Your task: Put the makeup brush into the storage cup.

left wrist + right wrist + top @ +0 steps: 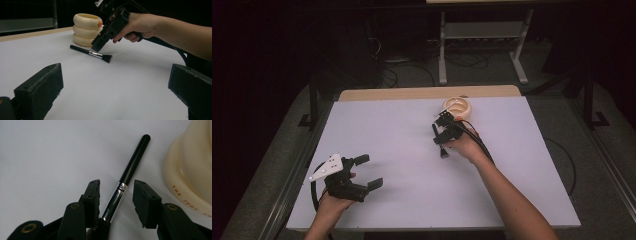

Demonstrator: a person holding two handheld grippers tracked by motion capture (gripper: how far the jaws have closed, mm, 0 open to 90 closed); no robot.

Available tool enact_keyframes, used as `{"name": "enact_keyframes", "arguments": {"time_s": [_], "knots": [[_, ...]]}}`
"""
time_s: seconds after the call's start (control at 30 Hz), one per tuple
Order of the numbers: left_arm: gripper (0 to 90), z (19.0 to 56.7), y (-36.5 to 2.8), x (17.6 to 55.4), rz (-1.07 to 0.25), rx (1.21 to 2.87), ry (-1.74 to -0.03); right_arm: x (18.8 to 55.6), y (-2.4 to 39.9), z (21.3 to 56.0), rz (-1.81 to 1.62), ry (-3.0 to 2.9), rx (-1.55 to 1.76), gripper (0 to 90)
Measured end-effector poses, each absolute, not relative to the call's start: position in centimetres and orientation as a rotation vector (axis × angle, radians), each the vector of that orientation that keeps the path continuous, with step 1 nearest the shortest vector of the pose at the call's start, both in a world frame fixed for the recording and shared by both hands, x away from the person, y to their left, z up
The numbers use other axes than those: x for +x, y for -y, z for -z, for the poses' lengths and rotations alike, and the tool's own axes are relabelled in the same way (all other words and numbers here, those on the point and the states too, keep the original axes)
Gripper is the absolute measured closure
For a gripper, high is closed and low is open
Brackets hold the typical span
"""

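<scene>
A: High view. Where is the makeup brush [442, 148] placed, and how are the jaws set?

B: It is laid flat on the white table [402, 150], just beside the cream ringed holder [458, 106]. The right gripper [443, 134] is held over it; the left gripper [371, 172] is kept well apart, jaws spread, nothing between them.

A: Left gripper view. Which way is the long axis directed?

B: The handle end is pointed toward the holder [86, 29]; the bristle head of the brush [91, 53] is turned away from it.

A: Right gripper view. How is handling judged?

B: The brush [125, 180] is judged light, stiff and slippery on its glossy handle, soft only at the bristles. The metal ferrule is straddled by partly closed jaws, not yet pinched; a hold there is advised.
</scene>
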State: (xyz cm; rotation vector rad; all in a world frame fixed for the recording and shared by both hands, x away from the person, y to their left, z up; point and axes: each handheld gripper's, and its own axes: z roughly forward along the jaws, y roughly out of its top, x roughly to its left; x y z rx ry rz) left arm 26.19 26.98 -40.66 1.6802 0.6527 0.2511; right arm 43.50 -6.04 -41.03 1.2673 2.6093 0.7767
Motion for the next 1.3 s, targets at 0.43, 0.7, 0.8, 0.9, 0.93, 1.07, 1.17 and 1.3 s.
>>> {"name": "enact_keyframes", "arguments": {"time_s": [0.43, 0.7, 0.8, 0.9, 0.93, 1.07, 1.17, 1.3], "knots": [[0.0, 40.7, -26.9, 26.2, -0.248, 1.68, -0.654, 43.7, 5.8, 42.0, -0.688, -2.649, 1.299, 59.0], [0.0, 40.7, -26.9, 26.2, -0.252, 1.685, -0.646, 43.8, 5.7, 42.3, -0.648, -2.671, 1.329, 60.6], [0.0, 40.7, -27.0, 26.2, -0.251, 1.684, -0.65, 43.8, 5.7, 42.4, -0.64, -2.674, 1.338, 61.9], [0.0, 40.7, -26.9, 26.2, -0.251, 1.685, -0.646, 43.9, 5.7, 42.4, -0.639, -2.679, 1.336, 63.6], [0.0, 40.7, -26.9, 26.2, -0.251, 1.685, -0.646, 43.9, 5.7, 42.4, -0.631, -2.678, 1.332, 64.5], [0.0, 40.7, -26.9, 26.2, -0.25, 1.69, -0.645, 43.9, 5.7, 42.4, -0.628, -2.678, 1.334, 66.6], [0.0, 40.7, -26.9, 26.2, -0.251, 1.685, -0.646, 43.9, 5.7, 42.4, -0.624, -2.679, 1.339, 69.1], [0.0, 40.7, -26.9, 26.3, -0.252, 1.691, -0.643, 43.9, 5.8, 42.4, -0.625, -2.684, 1.336, 70.8]]}}
